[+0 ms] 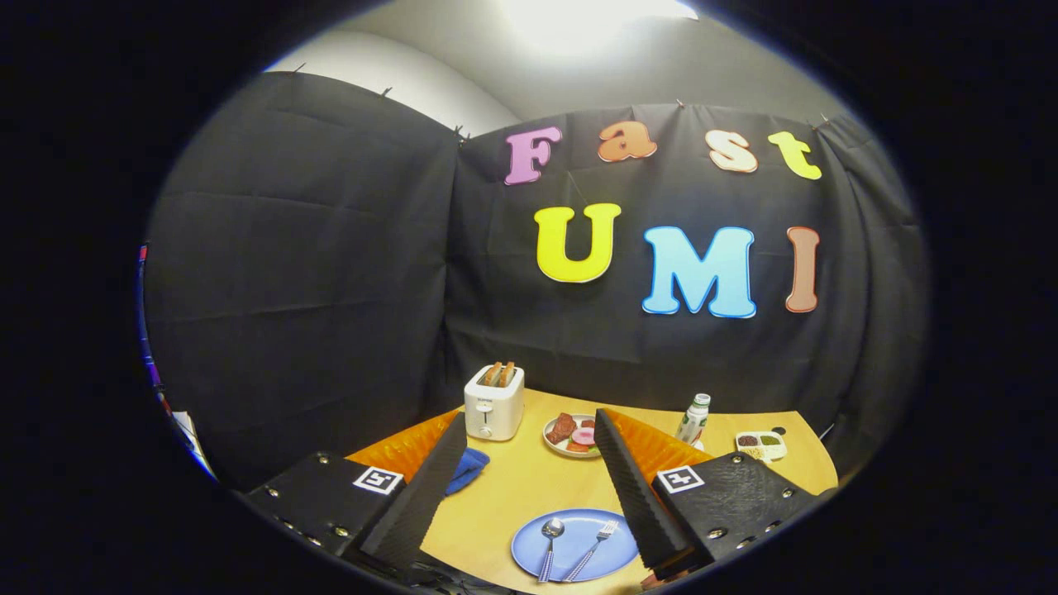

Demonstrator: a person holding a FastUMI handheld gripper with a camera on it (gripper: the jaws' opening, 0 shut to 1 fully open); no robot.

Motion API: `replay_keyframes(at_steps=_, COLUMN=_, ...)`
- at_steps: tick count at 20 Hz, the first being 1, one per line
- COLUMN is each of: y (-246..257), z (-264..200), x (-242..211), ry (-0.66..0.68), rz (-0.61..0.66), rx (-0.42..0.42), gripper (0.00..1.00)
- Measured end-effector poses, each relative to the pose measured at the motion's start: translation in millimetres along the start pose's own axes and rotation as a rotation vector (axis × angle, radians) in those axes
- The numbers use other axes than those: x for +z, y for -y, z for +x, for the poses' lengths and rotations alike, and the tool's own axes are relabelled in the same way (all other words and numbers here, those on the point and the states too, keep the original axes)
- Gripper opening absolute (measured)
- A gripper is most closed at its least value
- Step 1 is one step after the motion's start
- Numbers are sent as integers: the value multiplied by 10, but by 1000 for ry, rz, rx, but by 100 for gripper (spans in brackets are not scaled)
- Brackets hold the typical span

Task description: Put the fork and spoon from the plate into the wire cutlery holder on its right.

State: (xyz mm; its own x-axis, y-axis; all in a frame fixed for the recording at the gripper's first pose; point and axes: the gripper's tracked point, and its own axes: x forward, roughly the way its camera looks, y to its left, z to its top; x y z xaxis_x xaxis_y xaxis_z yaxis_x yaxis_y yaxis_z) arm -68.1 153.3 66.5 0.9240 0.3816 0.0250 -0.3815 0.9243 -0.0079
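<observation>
Spoon and fork lie side by side on the blue plate, near on the bench. The tool hangs above, spread wide, holding nothing. Judged step: approach; next, lower over one handle and pinch.
</observation>
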Motion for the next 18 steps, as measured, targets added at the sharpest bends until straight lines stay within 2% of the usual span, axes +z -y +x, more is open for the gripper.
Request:
replay_keyframes(at_steps=9, y=90, z=-300, x=-10, ry=-13, rz=-23, rx=20, gripper=96)
replay_keyframes(at_steps=18, y=-16, z=-331, x=49, ry=6, rz=-42, rx=37, gripper=96)
